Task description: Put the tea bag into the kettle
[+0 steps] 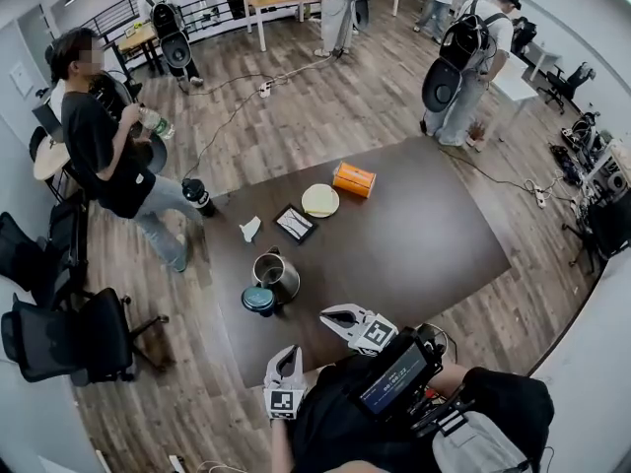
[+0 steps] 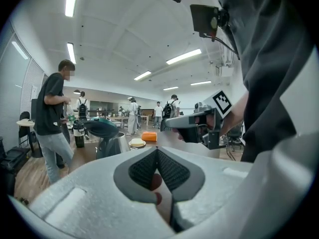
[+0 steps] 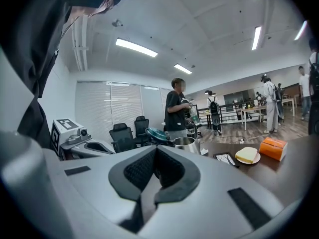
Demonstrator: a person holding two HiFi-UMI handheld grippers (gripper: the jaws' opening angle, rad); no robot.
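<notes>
Tea bag – a small white paper packet (image 1: 250, 229) – lay on the dark brown table (image 1: 414, 244), just left of a small black tray (image 1: 295, 223) and apart from the round steel kettle (image 1: 279, 272), whose teal lid (image 1: 258, 300) stood open. We held our left gripper (image 1: 290, 349) and right gripper (image 1: 327, 315) near the table's near edge – both with jaws pressed together, holding nothing.
</notes>
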